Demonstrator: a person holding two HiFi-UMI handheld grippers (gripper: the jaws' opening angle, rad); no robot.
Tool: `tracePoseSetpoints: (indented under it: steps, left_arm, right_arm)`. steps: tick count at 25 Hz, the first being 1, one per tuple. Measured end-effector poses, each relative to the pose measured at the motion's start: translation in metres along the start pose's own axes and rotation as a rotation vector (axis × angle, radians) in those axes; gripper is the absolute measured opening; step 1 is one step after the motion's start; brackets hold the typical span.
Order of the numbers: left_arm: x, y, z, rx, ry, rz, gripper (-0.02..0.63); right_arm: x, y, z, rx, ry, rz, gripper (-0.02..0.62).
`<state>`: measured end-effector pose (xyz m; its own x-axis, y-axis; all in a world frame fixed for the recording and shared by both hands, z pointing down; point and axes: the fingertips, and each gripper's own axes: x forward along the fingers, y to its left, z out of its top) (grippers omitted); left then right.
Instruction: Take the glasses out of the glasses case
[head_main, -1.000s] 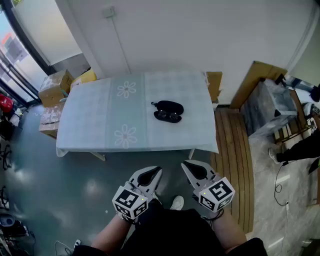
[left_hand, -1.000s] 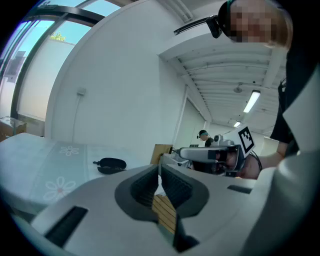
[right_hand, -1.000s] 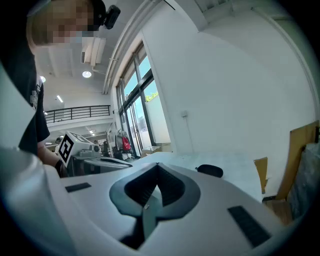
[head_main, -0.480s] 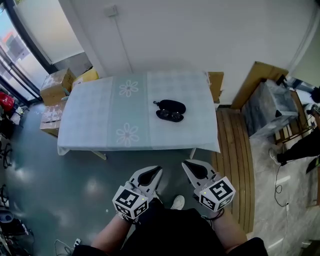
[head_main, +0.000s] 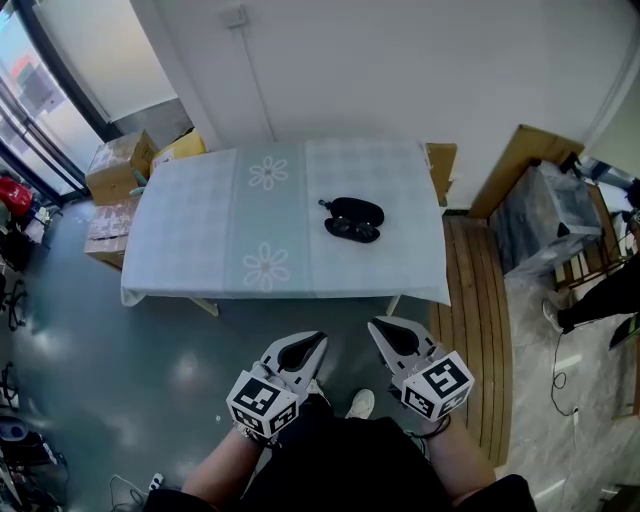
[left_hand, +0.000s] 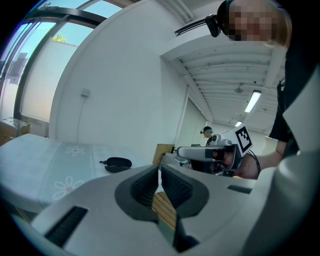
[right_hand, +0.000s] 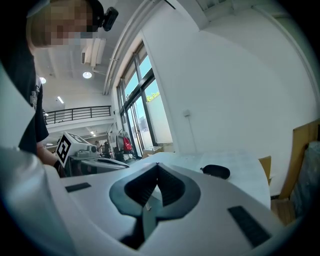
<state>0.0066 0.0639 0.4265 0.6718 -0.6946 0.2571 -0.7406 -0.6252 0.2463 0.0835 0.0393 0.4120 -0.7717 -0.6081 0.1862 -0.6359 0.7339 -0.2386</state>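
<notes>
Head view: the left tool (head_main: 312, 342) and right tool (head_main: 380, 328), white moulded shells with marker cubes, are held low before the person, well short of the tabletop (head_main: 200, 230) under its pale checked, daisy-printed cloth (head_main: 400, 190). The glasses case (head_main: 353, 218), a black rounded oval, lies right of centre; its contents cannot be made out. Only the left gripper view and right gripper view show the ribbed dark pads (left_hand: 142, 187): each pair meets tip to tip, gripping nothing.
</notes>
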Motion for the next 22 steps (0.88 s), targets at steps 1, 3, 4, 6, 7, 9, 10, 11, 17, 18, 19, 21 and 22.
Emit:
tracePoseSetpoints:
  steps: [1, 3, 4, 6, 7, 9, 10, 11, 17, 18, 19, 21, 22]
  left_arm:
    - [-0.002, 0.003, 0.000, -0.001, 0.000, 0.000, 0.031]
    - [-0.005, 0.010, 0.000, -0.003, 0.000, 0.001, 0.031]
    - [-0.005, 0.014, 0.000, -0.005, 0.000, 0.000, 0.031]
    - [-0.006, 0.020, 0.001, -0.010, 0.000, -0.004, 0.031]
    - [-0.007, 0.023, 0.001, -0.014, 0.000, -0.006, 0.031]
    - [-0.007, 0.029, 0.002, -0.019, 0.004, -0.014, 0.031]
    - [-0.007, 0.032, 0.002, -0.020, 0.005, -0.018, 0.031]
    - [-0.007, 0.035, 0.003, -0.020, 0.008, -0.023, 0.031]
    - [-0.004, 0.054, 0.008, -0.016, 0.021, -0.056, 0.031]
    - [-0.004, 0.057, 0.008, -0.015, 0.024, -0.062, 0.031]
    - [-0.003, 0.059, 0.008, -0.014, 0.028, -0.070, 0.031]
    - [-0.001, 0.065, 0.009, -0.011, 0.035, -0.086, 0.031]
    - [0.000, 0.068, 0.009, -0.009, 0.039, -0.093, 0.031]
  right_arm:
    - [0.003, 0.001, -0.001, 0.001, 0.001, -0.002, 0.023]
    - [0.010, 0.001, 0.000, 0.000, 0.003, -0.006, 0.023]
    - [0.014, 0.001, 0.001, -0.001, 0.004, -0.009, 0.023]
    - [0.021, -0.001, 0.002, -0.001, 0.008, -0.017, 0.023]
    - [0.024, -0.002, 0.002, -0.001, 0.009, -0.022, 0.023]
    - [0.032, -0.005, 0.005, -0.003, 0.010, -0.033, 0.023]
    - [0.036, -0.007, 0.006, -0.005, 0.010, -0.038, 0.023]
    - [0.040, -0.008, 0.007, -0.009, 0.012, -0.044, 0.023]
    - [0.064, -0.019, 0.014, -0.020, 0.018, -0.079, 0.023]
    - [0.068, -0.022, 0.015, -0.020, 0.018, -0.087, 0.023]
    - [0.071, -0.024, 0.015, -0.019, 0.018, -0.094, 0.023]
    - [0.079, -0.029, 0.015, -0.017, 0.020, -0.110, 0.023]
    - [0.082, -0.032, 0.015, -0.015, 0.021, -0.118, 0.023]
